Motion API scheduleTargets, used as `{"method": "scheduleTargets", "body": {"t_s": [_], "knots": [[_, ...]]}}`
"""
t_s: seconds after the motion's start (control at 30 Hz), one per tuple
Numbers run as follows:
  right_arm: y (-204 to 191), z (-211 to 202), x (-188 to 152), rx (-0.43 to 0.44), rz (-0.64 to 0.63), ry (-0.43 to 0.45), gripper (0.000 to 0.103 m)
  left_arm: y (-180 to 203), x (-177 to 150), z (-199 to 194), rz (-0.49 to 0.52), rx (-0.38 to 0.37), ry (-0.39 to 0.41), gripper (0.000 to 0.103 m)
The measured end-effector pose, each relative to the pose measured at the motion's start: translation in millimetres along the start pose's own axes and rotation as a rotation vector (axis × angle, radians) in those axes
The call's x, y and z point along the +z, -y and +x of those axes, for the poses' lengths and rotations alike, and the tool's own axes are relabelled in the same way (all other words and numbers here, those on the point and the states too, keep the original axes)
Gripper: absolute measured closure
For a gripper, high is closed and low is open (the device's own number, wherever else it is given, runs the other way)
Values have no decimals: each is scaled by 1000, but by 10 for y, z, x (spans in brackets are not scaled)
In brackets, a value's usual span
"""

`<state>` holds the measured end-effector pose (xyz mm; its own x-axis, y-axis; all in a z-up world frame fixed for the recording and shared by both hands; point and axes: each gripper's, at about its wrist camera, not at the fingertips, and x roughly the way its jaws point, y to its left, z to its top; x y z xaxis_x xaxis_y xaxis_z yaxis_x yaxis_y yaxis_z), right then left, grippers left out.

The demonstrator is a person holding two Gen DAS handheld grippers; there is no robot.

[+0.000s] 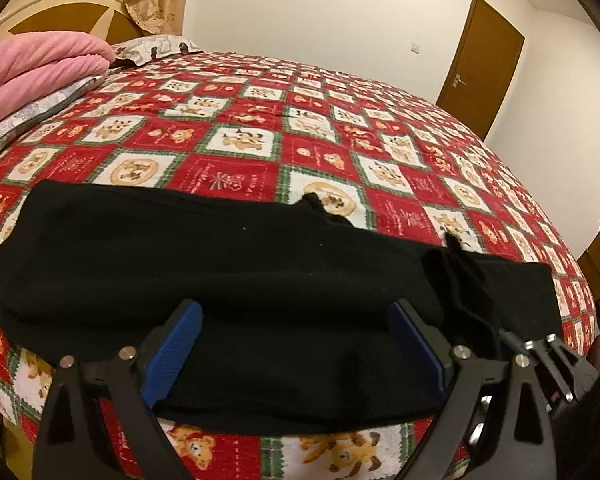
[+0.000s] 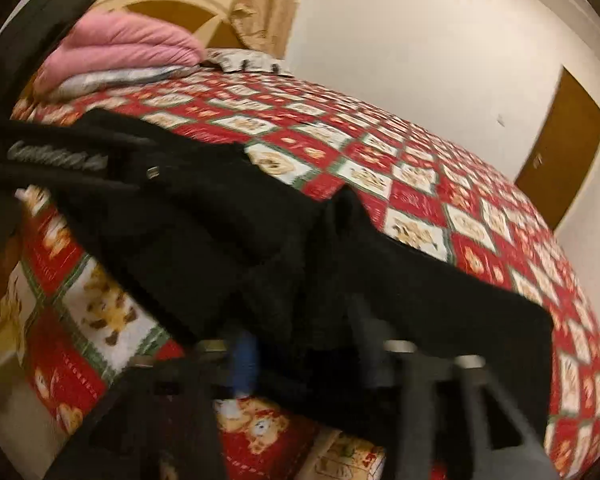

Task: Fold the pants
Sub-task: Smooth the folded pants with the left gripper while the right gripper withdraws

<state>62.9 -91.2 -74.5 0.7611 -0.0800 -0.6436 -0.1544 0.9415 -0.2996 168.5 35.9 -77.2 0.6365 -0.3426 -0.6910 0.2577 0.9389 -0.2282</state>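
Now the black pants [image 1: 236, 264] are lying folded lengthwise across the near edge of the red patchwork bedspread [image 1: 340, 128]. The left gripper [image 1: 296, 312] is hovering over their near edge, jaws spread wide with the cloth lying between the blue pads [image 1: 180, 344], gripping nothing. The right gripper [image 2: 308, 356] is showing blurred over the pants' right part, its jaws parted and clamping nothing.

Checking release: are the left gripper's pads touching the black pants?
Cannot tell. Left wrist view: left gripper is wide open astride the pants; black cloth meets the blue pads with no clear gap or press.
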Motion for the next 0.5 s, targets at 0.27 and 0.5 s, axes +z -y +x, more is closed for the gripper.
{"method": "scheduleTargets", "body": {"t_s": [0.27,0.5], "knots": [[511,-689,-27,292,257,217,32,87,29,-53,33,-20,30,6],[1732,-631,-283,25,597,136,80,625,208,-339,153,-145,157,7]]}}
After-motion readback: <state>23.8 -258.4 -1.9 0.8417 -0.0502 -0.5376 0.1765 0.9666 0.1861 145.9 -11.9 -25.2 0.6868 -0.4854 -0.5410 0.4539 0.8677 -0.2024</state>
